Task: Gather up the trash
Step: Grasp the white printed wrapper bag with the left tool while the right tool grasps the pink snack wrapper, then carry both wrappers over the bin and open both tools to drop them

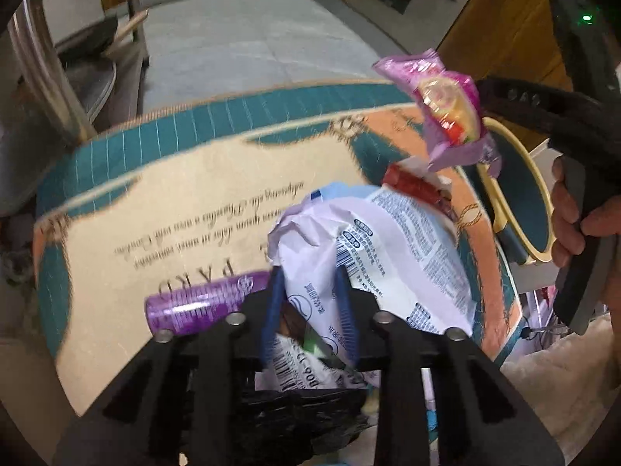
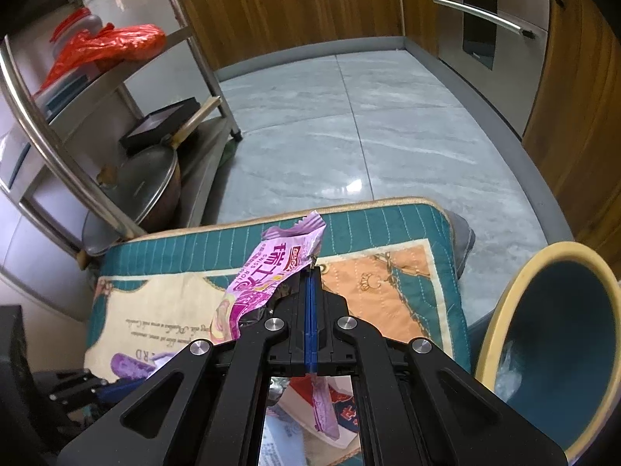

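Note:
My left gripper points down at a pile of litter on a teal and cream quilted mat. Its blue pads are closed on a crumpled white wrapper that fills the gap between them. A purple can lies just to the left, and a red wrapper lies behind the white one. My right gripper is shut on a purple snack wrapper, held up above the mat. In the left wrist view that purple wrapper hangs from the right gripper, near a teal bin.
The cream-rimmed bin stands open off the mat's right edge. A steel rack with a lidded pot and a red plastic bag stands at the left. Beyond the mat lie grey floor tiles, wooden cabinets and an oven.

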The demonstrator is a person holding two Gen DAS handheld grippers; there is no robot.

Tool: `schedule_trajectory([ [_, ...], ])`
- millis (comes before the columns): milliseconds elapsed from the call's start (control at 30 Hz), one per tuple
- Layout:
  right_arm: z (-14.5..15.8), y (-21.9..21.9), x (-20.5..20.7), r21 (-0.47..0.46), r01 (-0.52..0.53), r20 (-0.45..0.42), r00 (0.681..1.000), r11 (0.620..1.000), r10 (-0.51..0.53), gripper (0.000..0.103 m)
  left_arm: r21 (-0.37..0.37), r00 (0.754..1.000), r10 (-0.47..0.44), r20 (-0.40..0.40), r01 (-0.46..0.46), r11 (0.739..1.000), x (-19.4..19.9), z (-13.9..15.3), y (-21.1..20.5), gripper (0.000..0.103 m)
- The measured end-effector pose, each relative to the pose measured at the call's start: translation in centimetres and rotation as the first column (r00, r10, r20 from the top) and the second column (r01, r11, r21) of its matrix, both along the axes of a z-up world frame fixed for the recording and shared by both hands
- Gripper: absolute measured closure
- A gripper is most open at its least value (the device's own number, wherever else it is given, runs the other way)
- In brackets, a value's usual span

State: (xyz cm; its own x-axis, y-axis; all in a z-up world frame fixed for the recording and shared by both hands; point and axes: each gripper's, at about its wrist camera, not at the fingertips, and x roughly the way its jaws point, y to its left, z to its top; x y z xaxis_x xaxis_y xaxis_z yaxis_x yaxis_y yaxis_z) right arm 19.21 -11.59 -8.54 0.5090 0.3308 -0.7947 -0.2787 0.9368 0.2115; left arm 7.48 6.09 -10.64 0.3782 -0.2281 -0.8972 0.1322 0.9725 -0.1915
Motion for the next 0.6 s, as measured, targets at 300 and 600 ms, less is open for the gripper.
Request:
schedule_trajectory([
  [300,3.5,-1.5,-1.8,-0.006,0.016,0.055,0.998,1.0,-0.016,0.102,0.124,0.971,-0.14,0.193,0.117,0.985,-1.0,6.3,-3.3,0.086],
  [600,11.4,-8.0,-6.4,-0.061,0.093,0.264,0.962,0.994,-0.074,0.102,0.217,0.865,-0.313,0.391,0.244,0.945,-3.4,14.0,-8.2,0.087],
])
